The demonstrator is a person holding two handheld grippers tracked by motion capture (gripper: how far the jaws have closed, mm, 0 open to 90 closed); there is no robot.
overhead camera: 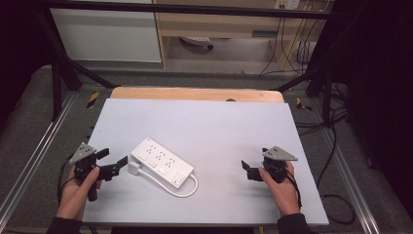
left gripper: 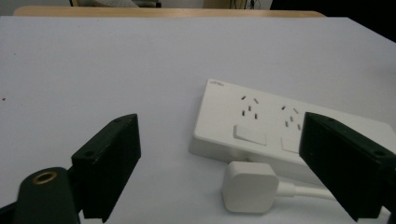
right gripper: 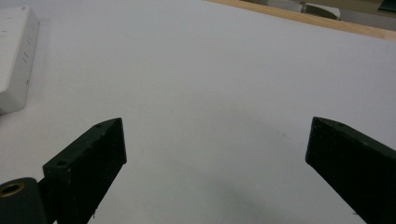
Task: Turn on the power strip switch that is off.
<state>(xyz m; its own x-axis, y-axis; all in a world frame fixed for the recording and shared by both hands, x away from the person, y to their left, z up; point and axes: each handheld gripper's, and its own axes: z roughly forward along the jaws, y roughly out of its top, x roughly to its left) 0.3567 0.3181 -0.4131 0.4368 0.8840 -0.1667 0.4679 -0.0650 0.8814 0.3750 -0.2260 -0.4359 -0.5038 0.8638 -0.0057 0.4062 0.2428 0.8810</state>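
Observation:
A white power strip (overhead camera: 162, 162) lies slantwise on the white table top (overhead camera: 204, 126), left of the middle. Its white cord (overhead camera: 181, 191) loops round the near end and leads to a white plug (overhead camera: 134, 169) lying flat by the strip's left end. My left gripper (overhead camera: 117, 163) stands open just left of that plug, jaws pointing at it. From the left gripper view, the plug (left gripper: 249, 187) and the strip (left gripper: 261, 126) lie a little ahead of the spread jaws, untouched. My right gripper (overhead camera: 245, 167) is open at the near right, over bare table.
A wooden table edge (overhead camera: 195, 93) shows beyond the white top. Black frame struts (overhead camera: 63, 73) and floor cables (overhead camera: 336, 146) flank the table. The strip's end (right gripper: 16, 56) shows at the left edge of the right gripper view.

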